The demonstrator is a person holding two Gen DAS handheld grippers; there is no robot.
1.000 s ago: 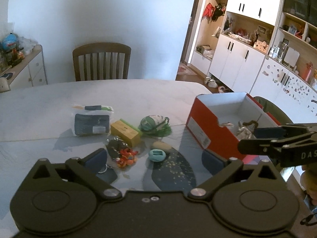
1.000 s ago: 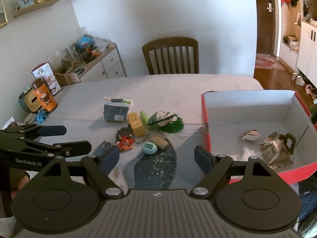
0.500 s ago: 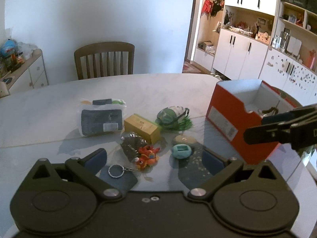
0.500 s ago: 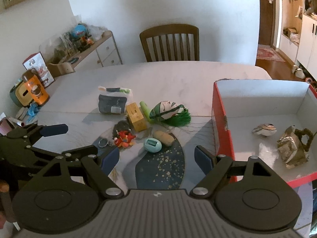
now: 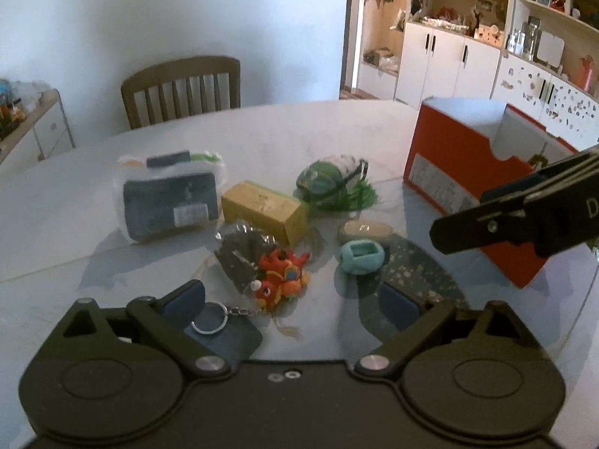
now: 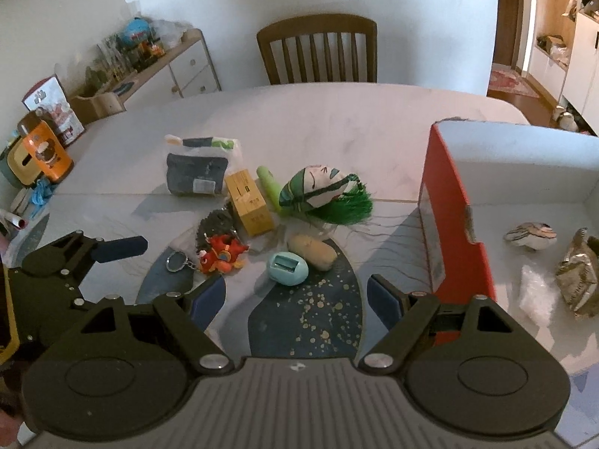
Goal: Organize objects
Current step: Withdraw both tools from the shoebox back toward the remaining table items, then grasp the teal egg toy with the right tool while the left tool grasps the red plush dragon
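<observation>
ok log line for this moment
left gripper: open, over red keychain toy | right gripper: open, empty | red box: three items inside

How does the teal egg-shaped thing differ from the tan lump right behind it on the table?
The teal egg is smooth, with a rectangular window in its top; the tan lump is plain with a duller surface. The egg is rounder; the lump is longer and lies on its side, angled across the mat. The egg sits nearer both grippers. Both lie loose on the table, outside the red box, untouched.

Both tools gape empty, the left tool (image 5: 292, 301) seemingly lower than the right tool (image 6: 295, 295).
</observation>
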